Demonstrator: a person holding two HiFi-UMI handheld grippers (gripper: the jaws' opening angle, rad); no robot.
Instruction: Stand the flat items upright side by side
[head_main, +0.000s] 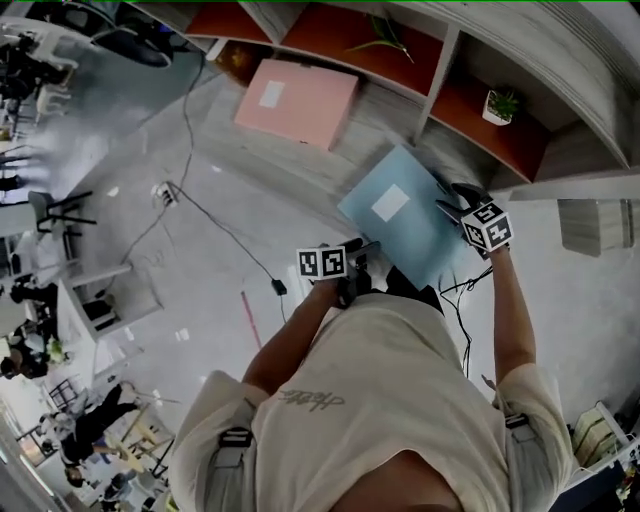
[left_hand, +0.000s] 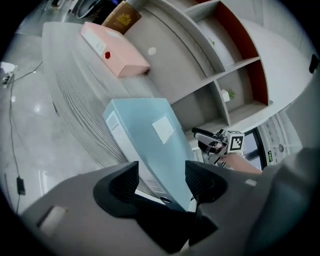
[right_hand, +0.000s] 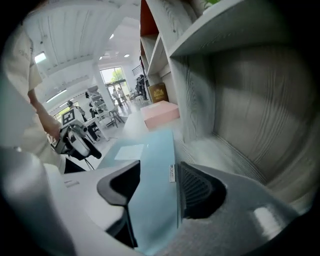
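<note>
A light blue box file with a white label lies askew on the wood-grain shelf counter, its near end past the counter's front edge. My left gripper is at its near left corner, and that corner of the blue file sits between the spread jaws. My right gripper is at its right side, and the file's edge lies between those jaws with a thin gap at the right pad. Both stand open around it. A pink box file lies flat further left on the counter.
Behind the counter rise shelf cubbies with upright dividers; one holds a small potted plant. A brown box stands behind the pink file. Cables run across the floor below. Desks and chairs stand at far left.
</note>
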